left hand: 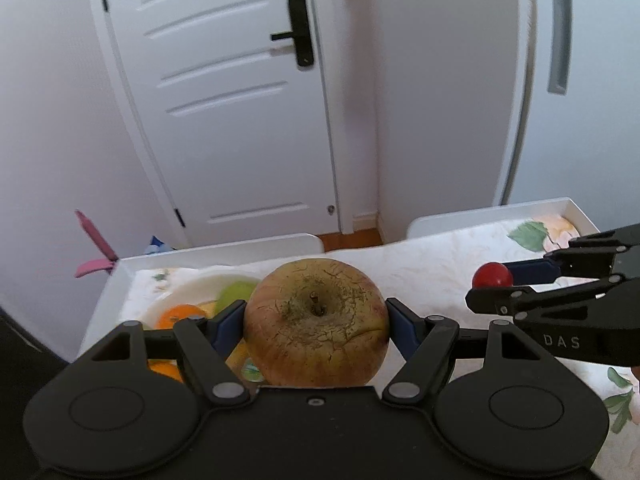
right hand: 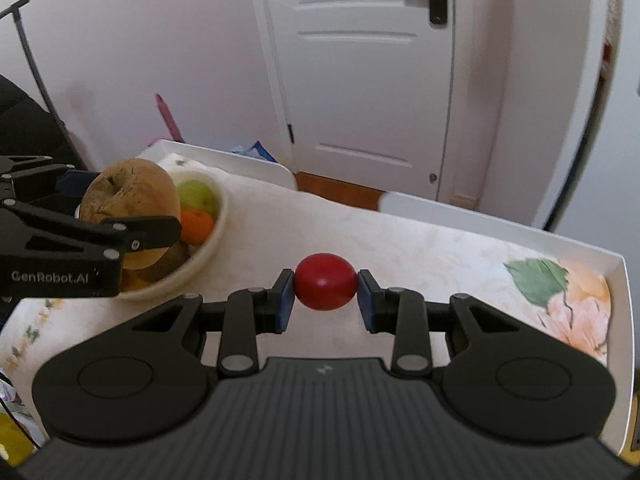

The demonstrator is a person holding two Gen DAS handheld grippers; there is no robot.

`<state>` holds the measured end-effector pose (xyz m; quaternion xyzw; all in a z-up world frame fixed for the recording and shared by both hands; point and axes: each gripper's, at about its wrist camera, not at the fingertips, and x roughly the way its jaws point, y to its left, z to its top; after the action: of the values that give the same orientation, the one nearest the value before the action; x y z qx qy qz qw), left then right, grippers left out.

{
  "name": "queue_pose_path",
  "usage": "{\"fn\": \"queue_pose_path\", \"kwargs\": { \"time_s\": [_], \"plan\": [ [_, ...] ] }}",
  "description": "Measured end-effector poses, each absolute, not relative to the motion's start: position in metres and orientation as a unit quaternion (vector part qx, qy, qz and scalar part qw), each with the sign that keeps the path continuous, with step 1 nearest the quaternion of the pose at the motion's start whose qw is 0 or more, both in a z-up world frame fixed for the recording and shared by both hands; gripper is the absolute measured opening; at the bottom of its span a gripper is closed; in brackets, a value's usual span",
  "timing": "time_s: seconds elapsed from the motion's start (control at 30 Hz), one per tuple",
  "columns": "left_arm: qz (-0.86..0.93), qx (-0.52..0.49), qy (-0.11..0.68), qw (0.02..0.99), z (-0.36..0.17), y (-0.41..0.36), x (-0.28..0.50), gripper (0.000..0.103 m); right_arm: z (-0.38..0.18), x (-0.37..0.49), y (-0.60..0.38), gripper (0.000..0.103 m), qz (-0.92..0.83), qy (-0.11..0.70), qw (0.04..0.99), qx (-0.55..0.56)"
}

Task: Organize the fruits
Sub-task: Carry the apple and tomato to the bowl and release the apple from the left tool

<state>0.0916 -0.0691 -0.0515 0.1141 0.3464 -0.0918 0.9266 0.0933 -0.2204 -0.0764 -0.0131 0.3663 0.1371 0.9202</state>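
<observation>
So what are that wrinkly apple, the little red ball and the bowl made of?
The apple looks real: dull, cracked, shrivelled skin with a dry stem. The red ball could be a small fruit or a plastic one; its smooth, even, slightly glossy surface leaves that open. The bowl seems glazed ceramic or plastic, cream and smooth.

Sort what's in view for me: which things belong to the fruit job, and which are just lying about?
Job:
- apple, in left tool
- red fruit, in right tool
- bowl with green fruit and orange
- tray

Lying about:
- door
- pink object
- blue bag
</observation>
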Motion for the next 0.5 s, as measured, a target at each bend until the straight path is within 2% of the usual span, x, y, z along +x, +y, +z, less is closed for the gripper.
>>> {"fn": "queue_pose_path", "kwargs": {
  "time_s": [0.5],
  "plan": [
    [-0.068, 0.111, 0.344, 0.93, -0.036, 0.008, 0.113, 0.077, -0.057, 0.104, -0.15, 0.048, 0.166, 0.358, 0.919, -0.011]
  ]
}}
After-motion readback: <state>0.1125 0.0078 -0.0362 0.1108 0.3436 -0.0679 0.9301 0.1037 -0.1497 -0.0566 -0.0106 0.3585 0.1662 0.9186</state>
